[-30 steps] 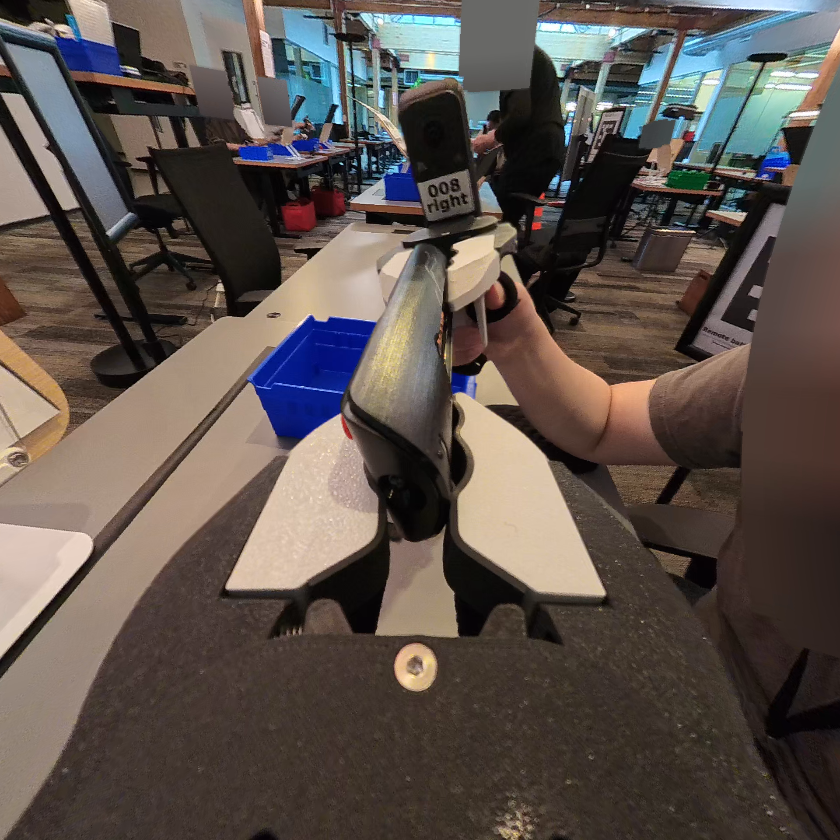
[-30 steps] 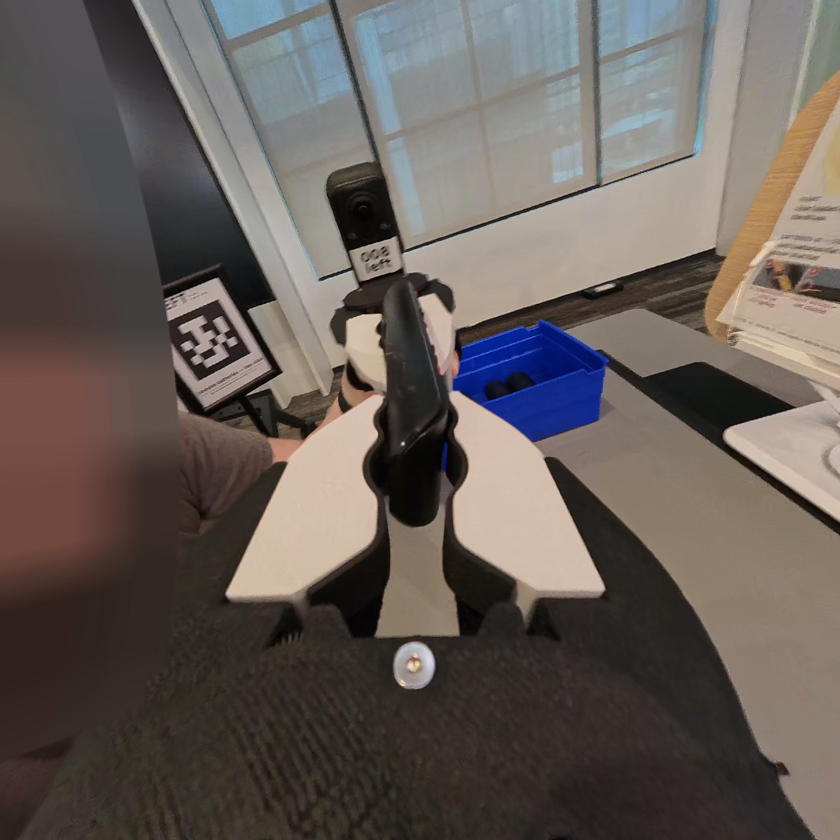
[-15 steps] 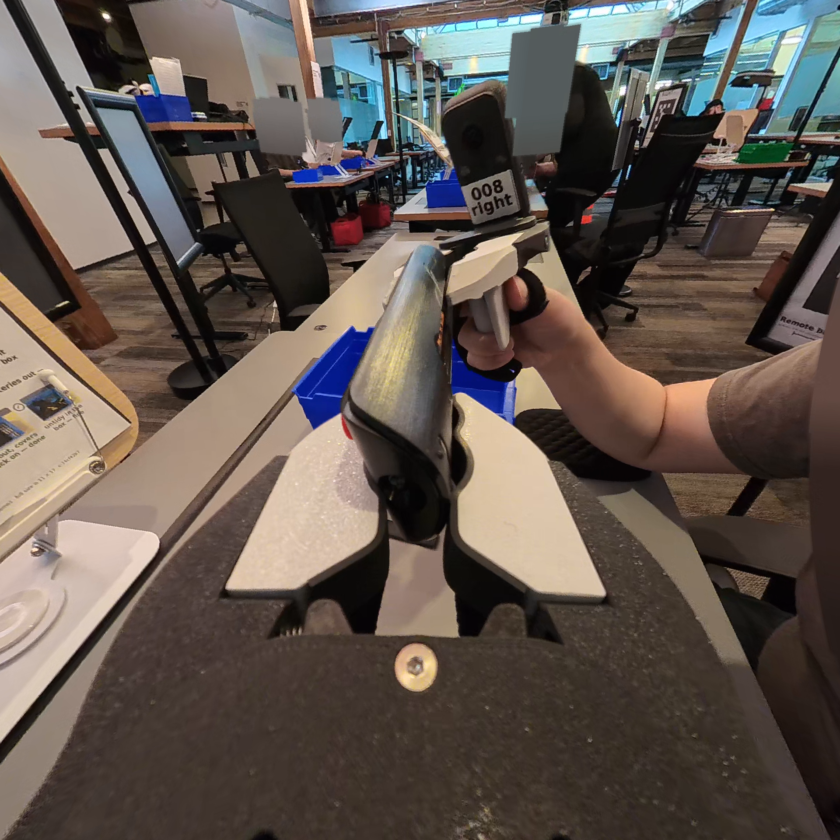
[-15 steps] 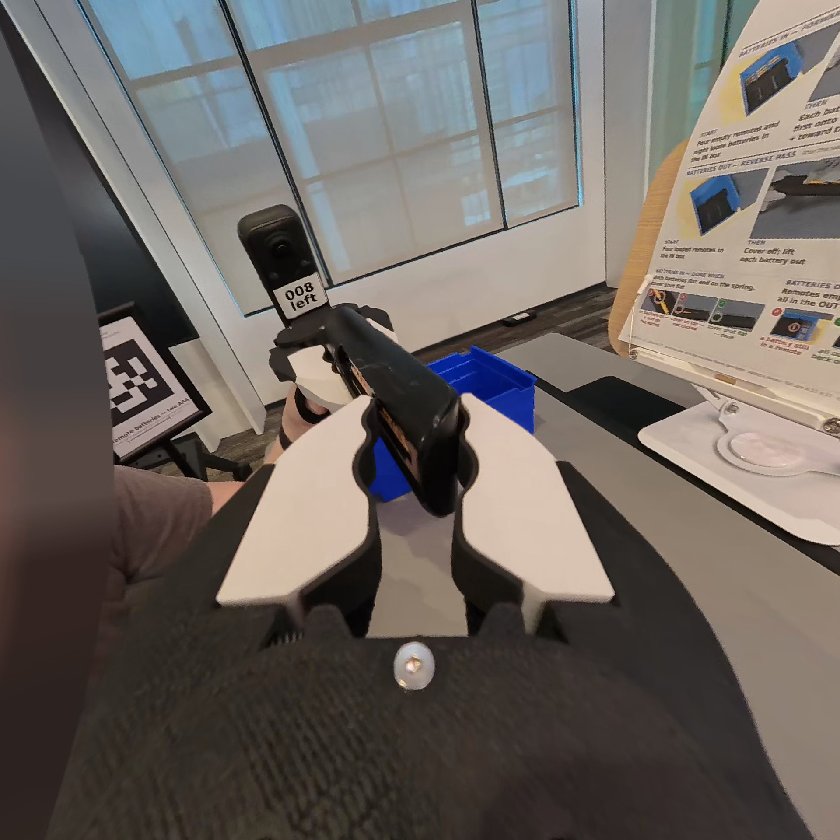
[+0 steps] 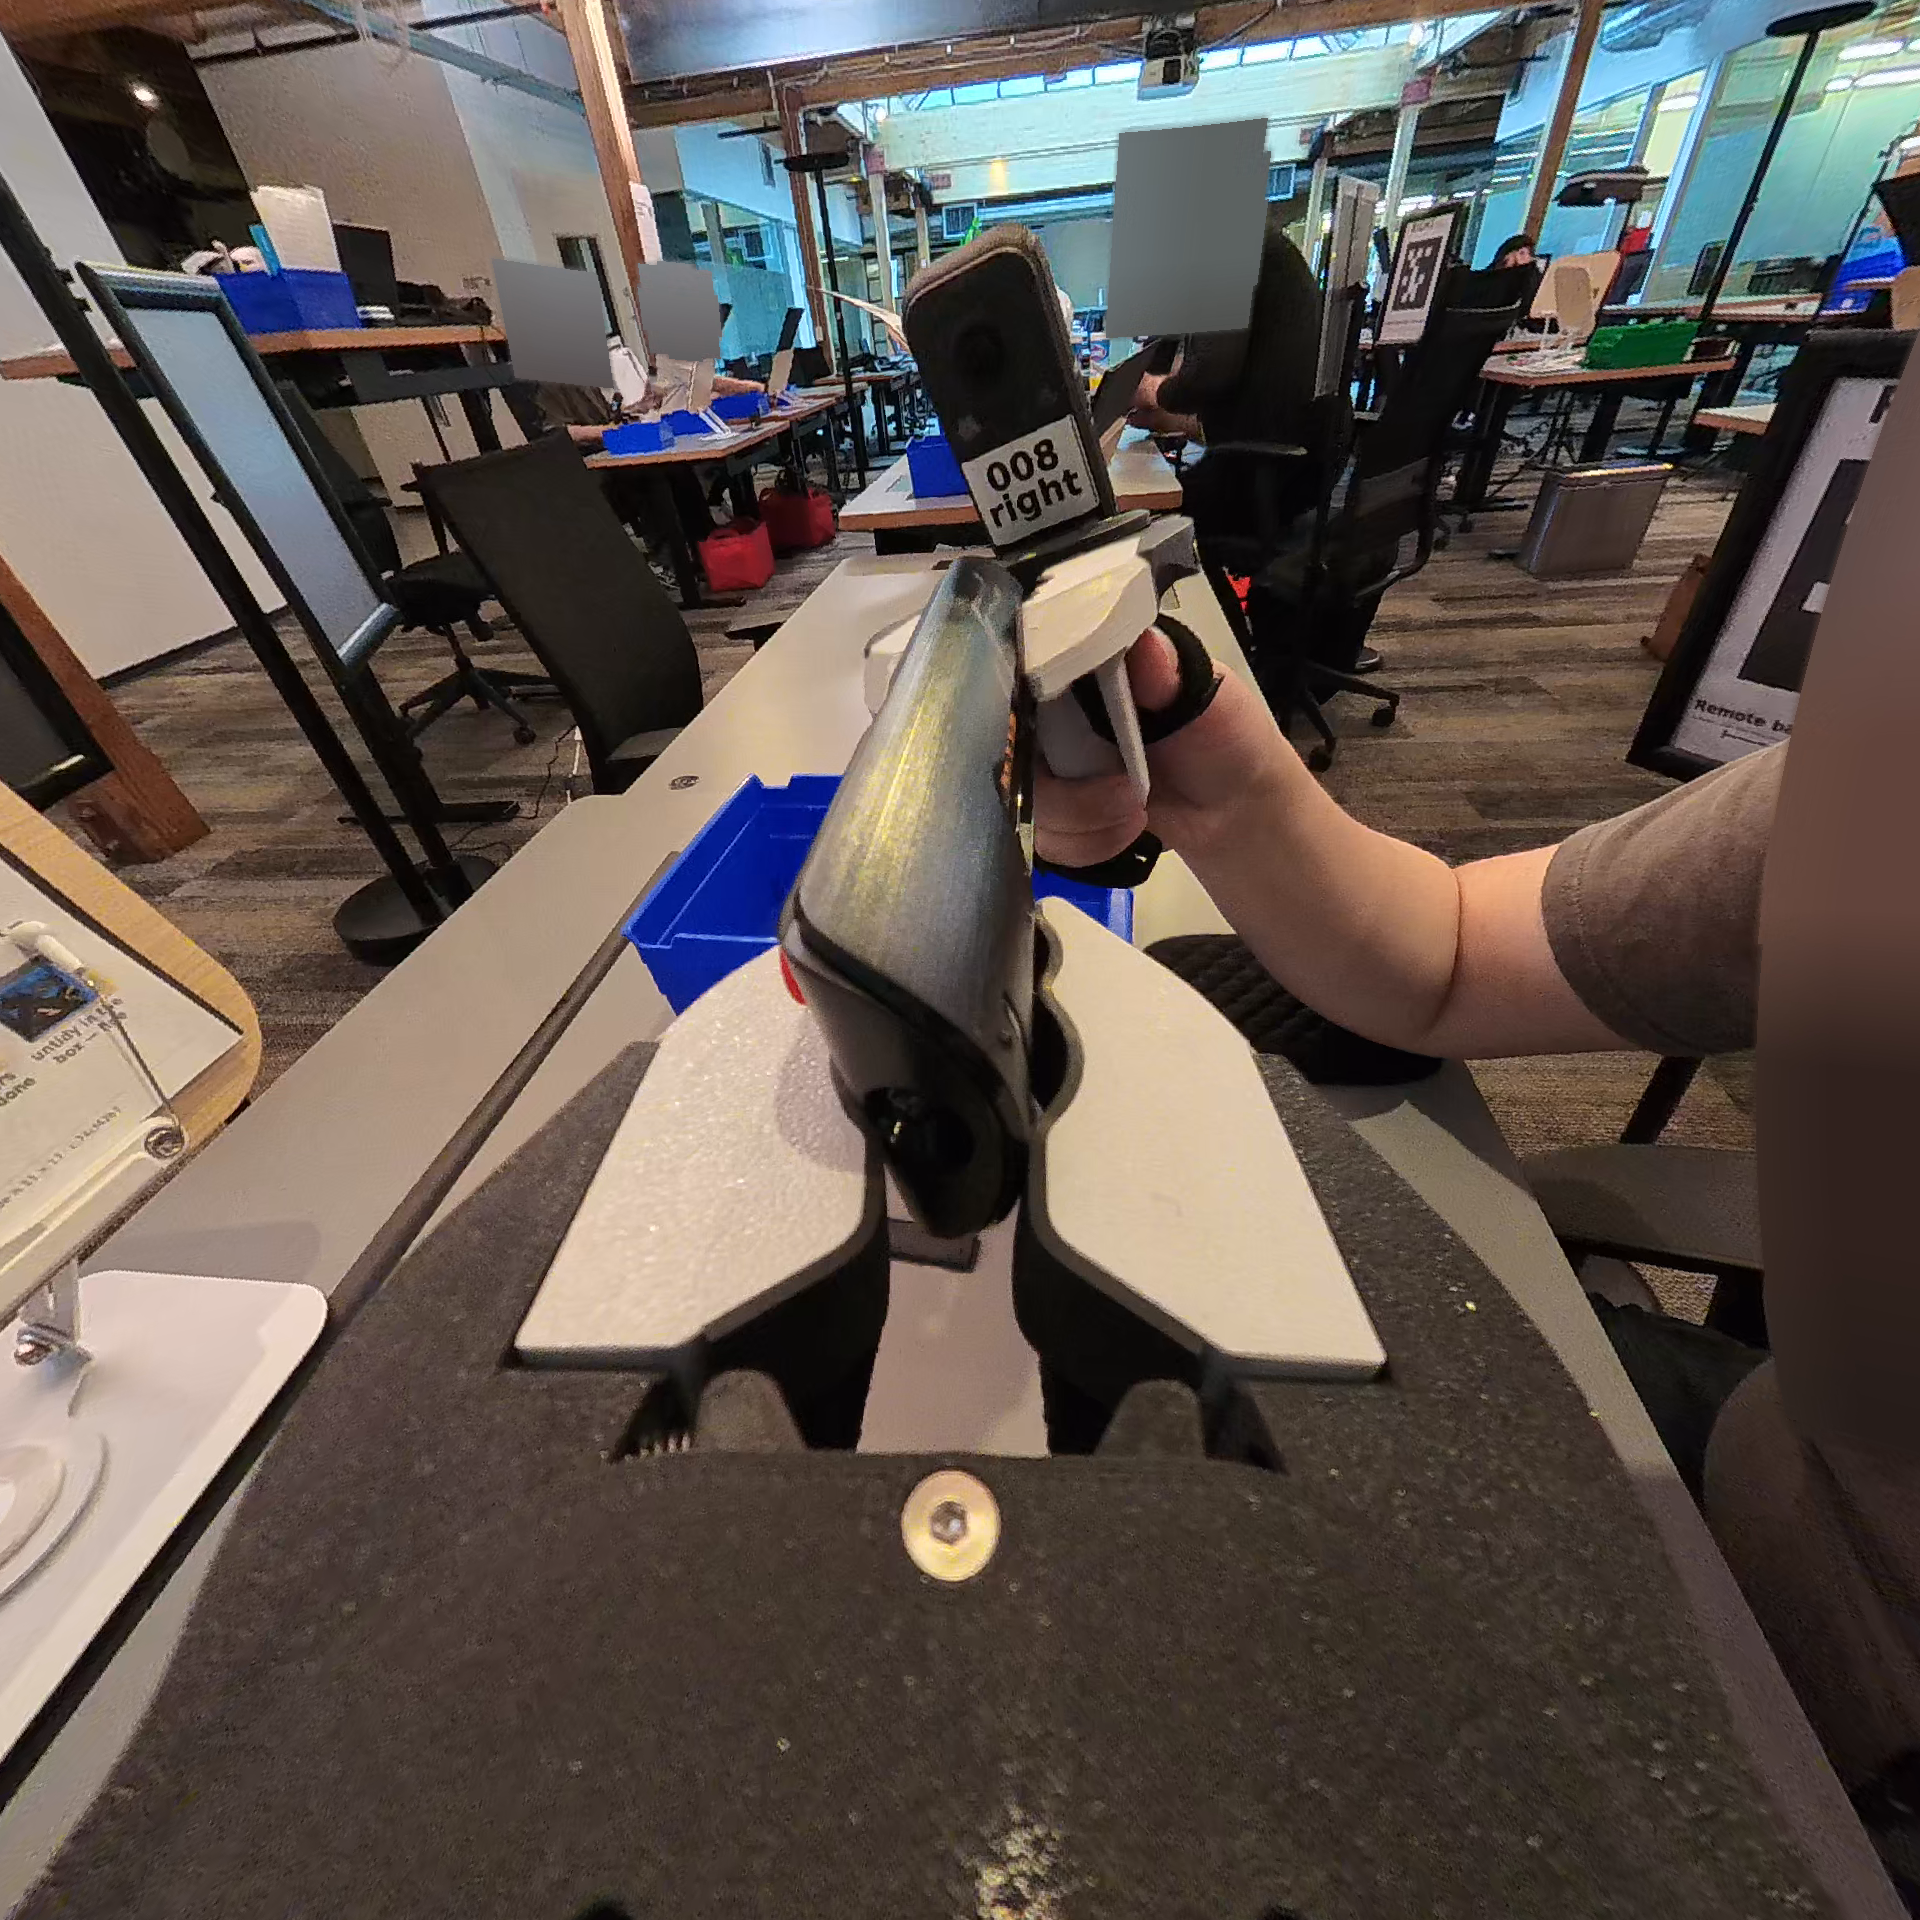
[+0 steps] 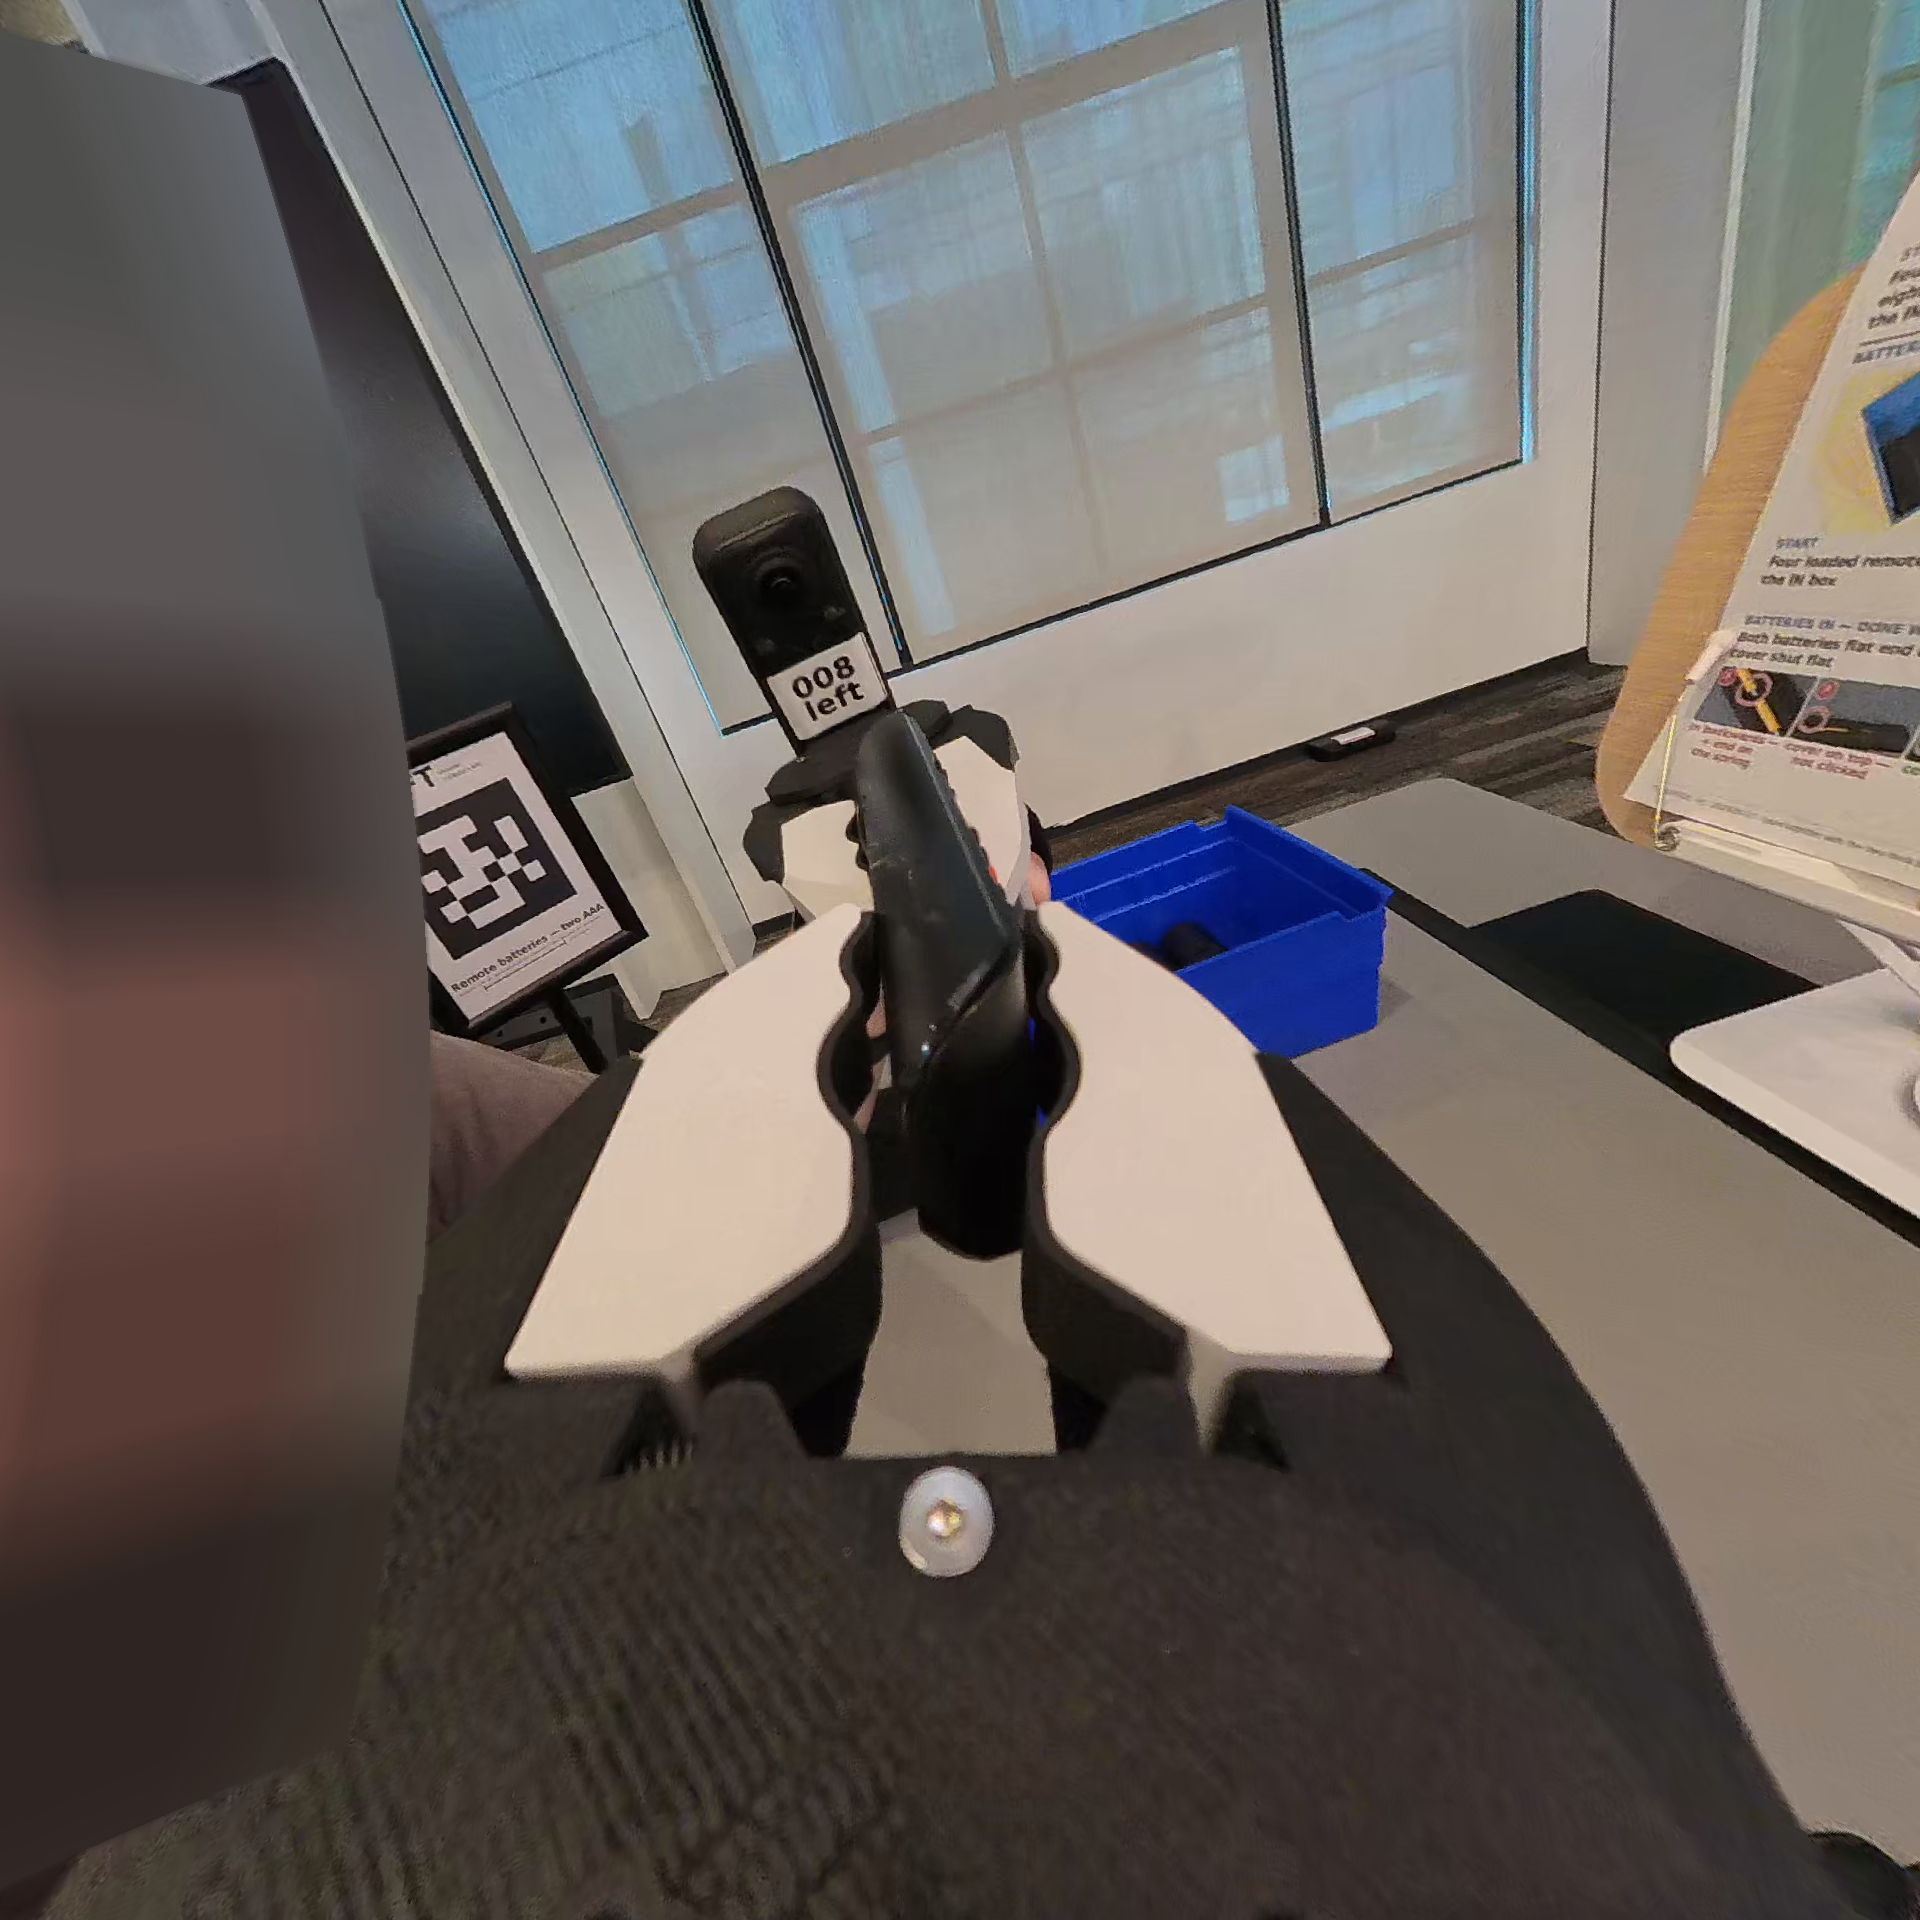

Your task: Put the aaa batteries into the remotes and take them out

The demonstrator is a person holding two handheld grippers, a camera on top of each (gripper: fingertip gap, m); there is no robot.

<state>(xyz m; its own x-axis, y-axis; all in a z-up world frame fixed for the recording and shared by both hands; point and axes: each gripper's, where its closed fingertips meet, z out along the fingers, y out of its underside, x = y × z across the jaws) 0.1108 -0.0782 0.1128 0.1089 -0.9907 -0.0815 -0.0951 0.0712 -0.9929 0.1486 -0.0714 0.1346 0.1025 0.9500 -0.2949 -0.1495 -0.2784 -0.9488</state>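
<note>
Now both hand-held grippers clench 1 black remote [image 5: 925, 914] between them, left [image 5: 951, 1049] and right [image 6: 951, 997], above the grey bench [image 5: 436, 1049] and blue bin [image 6: 1288, 966].

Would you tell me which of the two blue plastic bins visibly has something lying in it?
The blue plastic bin in the right wrist view: a dark cylinder lies inside. The other bin's visible part shows nothing.

Your right claw [image 6: 945, 1049] grips one end of the black remote [image 6: 940, 935]; your left claw [image 6: 894, 831] holds its far end, both above the grey bench [image 6: 1558, 1195]. Blue bin [image 6: 1288, 966] sits behind, a dark cylinder [image 6: 1195, 943] inside.
</note>
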